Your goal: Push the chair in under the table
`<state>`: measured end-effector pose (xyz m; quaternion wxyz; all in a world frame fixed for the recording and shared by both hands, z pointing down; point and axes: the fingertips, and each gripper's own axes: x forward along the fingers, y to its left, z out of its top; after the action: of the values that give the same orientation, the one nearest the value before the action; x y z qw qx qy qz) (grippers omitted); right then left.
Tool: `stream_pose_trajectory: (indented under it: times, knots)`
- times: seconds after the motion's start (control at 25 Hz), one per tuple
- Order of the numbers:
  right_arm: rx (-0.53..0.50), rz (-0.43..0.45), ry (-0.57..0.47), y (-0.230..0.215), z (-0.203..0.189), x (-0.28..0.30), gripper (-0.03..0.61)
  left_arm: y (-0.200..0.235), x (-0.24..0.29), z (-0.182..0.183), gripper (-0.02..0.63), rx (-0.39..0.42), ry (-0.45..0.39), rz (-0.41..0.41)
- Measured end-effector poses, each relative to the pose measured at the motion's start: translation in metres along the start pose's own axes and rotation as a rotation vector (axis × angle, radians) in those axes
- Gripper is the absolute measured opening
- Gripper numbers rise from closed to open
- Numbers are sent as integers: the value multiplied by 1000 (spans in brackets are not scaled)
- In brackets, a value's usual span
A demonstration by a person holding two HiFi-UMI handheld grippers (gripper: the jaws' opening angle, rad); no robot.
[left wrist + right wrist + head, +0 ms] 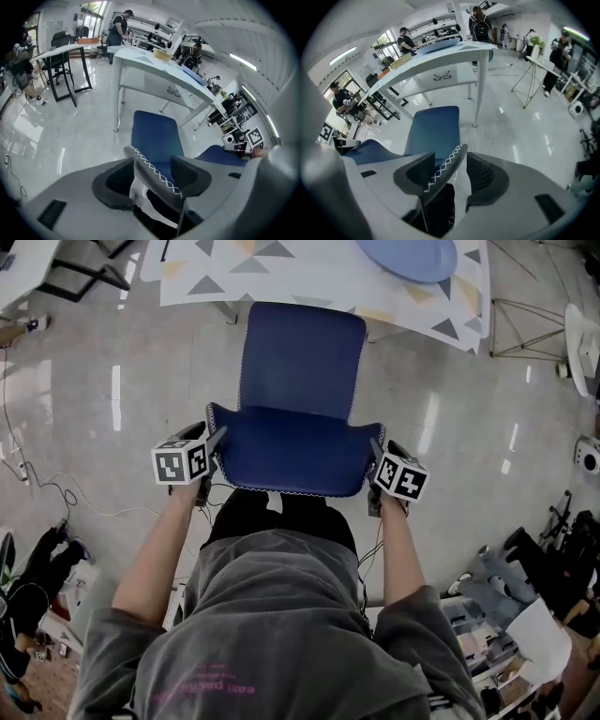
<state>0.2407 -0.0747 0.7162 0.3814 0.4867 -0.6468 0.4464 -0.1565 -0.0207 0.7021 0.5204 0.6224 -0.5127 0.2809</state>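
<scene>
Left claw [212, 435] and right claw [379, 448] stand apart astride the chair [298, 362] back's top corners. It stands at the counter [319, 282] edge, not yet under. We judge it light, its padded rim firm enough to push.

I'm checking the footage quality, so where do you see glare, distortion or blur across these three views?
Head view: sharp, with bright glare streaks on the glossy floor either side of the blue chair. Left gripper view: heavy fisheye bending the white table, black corners. Right gripper view: same distortion, floor reflections.
</scene>
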Motion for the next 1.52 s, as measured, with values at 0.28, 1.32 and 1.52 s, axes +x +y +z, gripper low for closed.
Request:
stream_pose_trajectory:
  times: [0.28, 1.32, 1.52]
  knots:
    - [77, 25, 60, -2, -3, 18, 204, 10, 19, -11, 257, -96, 73, 23]
    - [113, 114, 334, 3, -26, 62, 195, 9, 64, -31, 178, -316, 317, -117]
    - [159, 141, 345, 5, -28, 65, 187, 9, 67, -30, 172, -359, 317, -143]
